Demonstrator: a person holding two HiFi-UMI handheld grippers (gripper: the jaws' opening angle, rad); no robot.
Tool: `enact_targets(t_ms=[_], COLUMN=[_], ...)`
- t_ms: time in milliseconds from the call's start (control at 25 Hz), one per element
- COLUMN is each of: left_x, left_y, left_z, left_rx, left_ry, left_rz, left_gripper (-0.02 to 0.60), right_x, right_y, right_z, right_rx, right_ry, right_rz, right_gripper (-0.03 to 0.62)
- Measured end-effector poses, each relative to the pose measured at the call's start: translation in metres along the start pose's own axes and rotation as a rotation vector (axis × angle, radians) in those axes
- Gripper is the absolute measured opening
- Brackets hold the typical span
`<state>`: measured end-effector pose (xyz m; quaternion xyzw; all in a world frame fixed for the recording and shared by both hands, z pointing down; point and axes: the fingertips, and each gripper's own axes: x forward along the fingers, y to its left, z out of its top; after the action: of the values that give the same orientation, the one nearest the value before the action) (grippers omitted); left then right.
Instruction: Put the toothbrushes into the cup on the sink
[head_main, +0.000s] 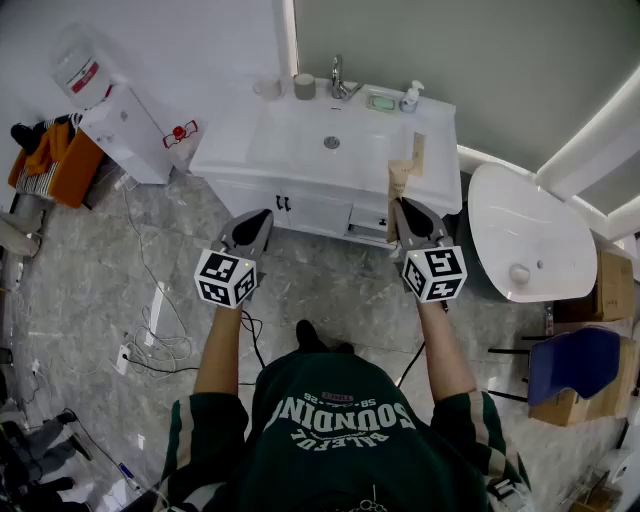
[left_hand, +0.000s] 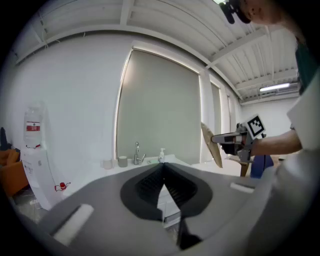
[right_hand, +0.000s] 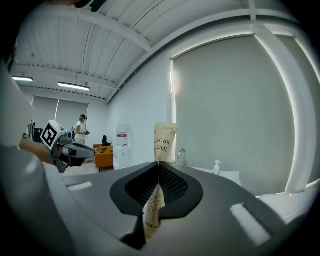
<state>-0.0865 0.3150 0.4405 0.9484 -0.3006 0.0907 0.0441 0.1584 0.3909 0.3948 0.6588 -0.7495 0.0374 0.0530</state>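
Observation:
In the head view I stand before a white sink, both grippers held out level. My right gripper is shut on a beige paper toothbrush pack, which sticks up from the jaws over the sink's front right corner. The right gripper view shows the pack pinched between the closed jaws of the right gripper. My left gripper is shut with nothing in it, as the left gripper view shows for the left gripper. A grey cup stands at the sink's back edge, left of the faucet; the cup is far off.
A soap dish and pump bottle sit at the sink's back right. A water dispenser stands left, a white tub right, a blue chair beyond it. Cables lie on the floor at left.

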Motion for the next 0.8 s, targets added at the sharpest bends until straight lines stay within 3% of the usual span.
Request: enact_targets(t_ms=[800], left_x=[0.009], left_y=[0.034], left_z=[-0.008], left_rx=[-0.021], left_ry=[0.017], left_rz=[-0.023], left_gripper=[0.051], right_x=[0.035], right_y=[0.027], right_z=[-0.008], right_rx=[0.03], right_ry=[-0.004], right_rz=[0.058], right_gripper=[0.008])
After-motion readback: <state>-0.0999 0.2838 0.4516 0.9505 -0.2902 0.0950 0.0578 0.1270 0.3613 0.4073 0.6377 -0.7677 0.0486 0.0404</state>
